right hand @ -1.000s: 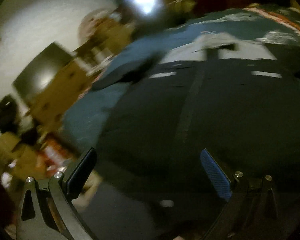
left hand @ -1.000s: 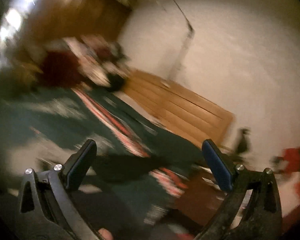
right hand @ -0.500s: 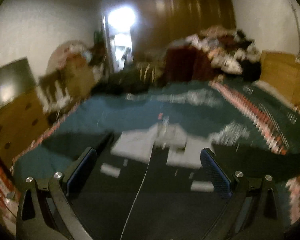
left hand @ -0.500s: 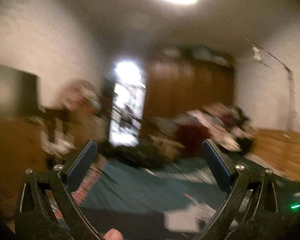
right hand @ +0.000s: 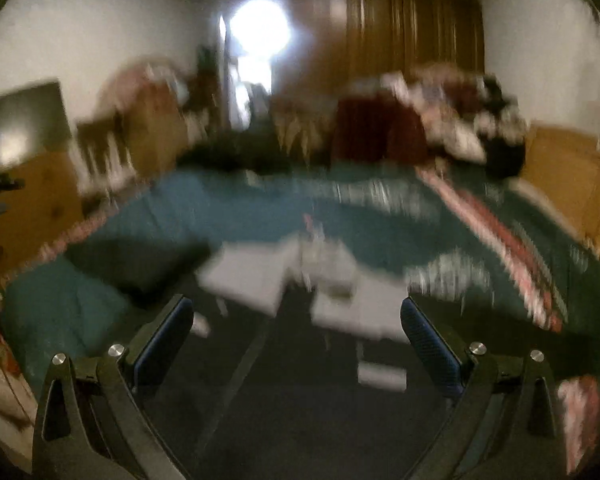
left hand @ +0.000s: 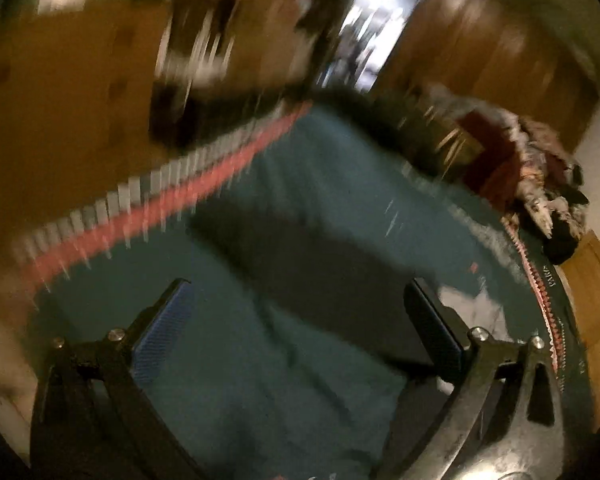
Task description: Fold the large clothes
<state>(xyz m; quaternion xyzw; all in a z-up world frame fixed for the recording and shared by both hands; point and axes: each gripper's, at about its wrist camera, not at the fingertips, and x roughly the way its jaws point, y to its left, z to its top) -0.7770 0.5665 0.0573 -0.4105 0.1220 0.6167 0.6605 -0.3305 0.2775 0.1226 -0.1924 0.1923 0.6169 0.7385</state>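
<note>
two hand-held grippers, left hand-held gripper (left hand: 296, 328) tilted, right hand-held gripper (right hand: 296, 340) level, jaws wide

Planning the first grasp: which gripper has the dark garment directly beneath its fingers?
The right gripper: the dark garment fills the space between its open fingers. The left gripper looks mostly onto the teal bedspread.

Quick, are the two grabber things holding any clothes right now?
Left gripper: open, holding nothing.
Right gripper: open, holding nothing, above the dark garment.

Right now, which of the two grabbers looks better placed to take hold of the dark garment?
Probably the right gripper: open, with the dark jacket spread directly beneath it. The left gripper, also open, faces mostly teal blanket.
</note>
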